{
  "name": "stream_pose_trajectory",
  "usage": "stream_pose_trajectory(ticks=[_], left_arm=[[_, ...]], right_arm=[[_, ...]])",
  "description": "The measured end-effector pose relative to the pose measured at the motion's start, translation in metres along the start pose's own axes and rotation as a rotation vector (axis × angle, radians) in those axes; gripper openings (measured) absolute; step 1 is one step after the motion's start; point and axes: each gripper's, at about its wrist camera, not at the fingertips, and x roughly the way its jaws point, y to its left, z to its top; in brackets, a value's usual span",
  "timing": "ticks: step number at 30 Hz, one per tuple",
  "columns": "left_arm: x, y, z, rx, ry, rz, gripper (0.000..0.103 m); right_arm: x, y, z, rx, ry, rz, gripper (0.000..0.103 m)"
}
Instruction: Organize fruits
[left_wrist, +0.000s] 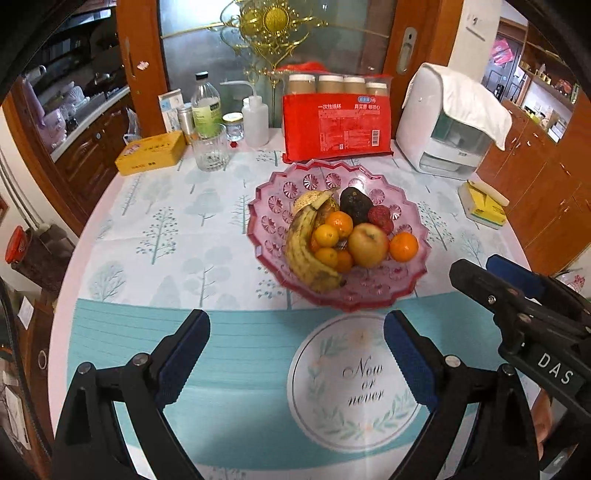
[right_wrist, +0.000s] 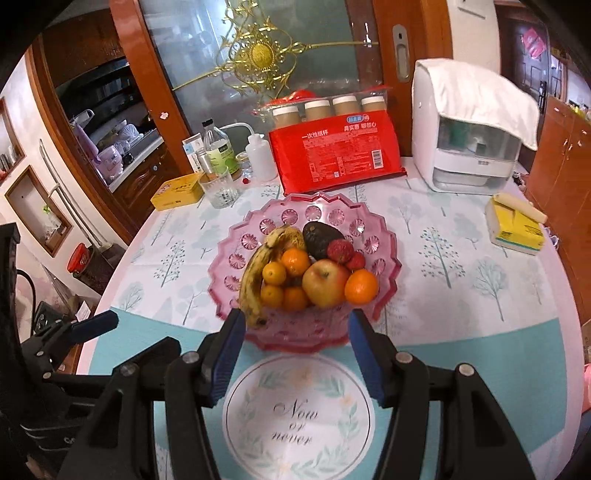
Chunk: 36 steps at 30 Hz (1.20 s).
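Fruits (right_wrist: 306, 273) sat heaped in the pink bowl (right_wrist: 384, 236) on the counter (left_wrist: 147, 229); both grippers' fingers, left gripper (left_wrist: 297, 354) and right gripper (right_wrist: 297, 354), were spread and empty, apparently for approach.

A frosted glass door (right_wrist: 258, 74) in wooden frame stands behind the table (right_wrist: 443, 258).

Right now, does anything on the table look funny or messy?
Mostly tidy. The banana in the pink bowl is badly brown-spotted and its tip pokes toward the near rim. A white cloth hangs crookedly over the white machine. Nothing is spilled. Both claws, left and right, are open and hold nothing.
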Motion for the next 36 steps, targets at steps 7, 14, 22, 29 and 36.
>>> stream_pose_trajectory(ticks=[7, 14, 22, 29, 36], left_arm=[[-0.046, 0.008, -0.034, -0.003, -0.021, 0.005, 0.095], [-0.081, 0.013, -0.062, -0.003, -0.038, 0.016, 0.095], [-0.106, 0.011, -0.077, -0.022, -0.079, 0.052, 0.095], [-0.115, 0.003, -0.085, -0.023, -0.101, 0.087, 0.095], [-0.116, 0.003, -0.09, -0.035, -0.092, 0.091, 0.095]], right_arm=[[-0.043, 0.012, -0.03, -0.007, -0.022, -0.042, 0.066], [-0.071, 0.025, -0.058, -0.023, 0.005, -0.03, 0.066], [-0.096, 0.033, -0.077, -0.013, -0.013, -0.016, 0.068], [-0.11, 0.038, -0.08, -0.037, -0.059, -0.024, 0.072], [-0.11, 0.036, -0.084, -0.028, -0.046, -0.006, 0.072]])
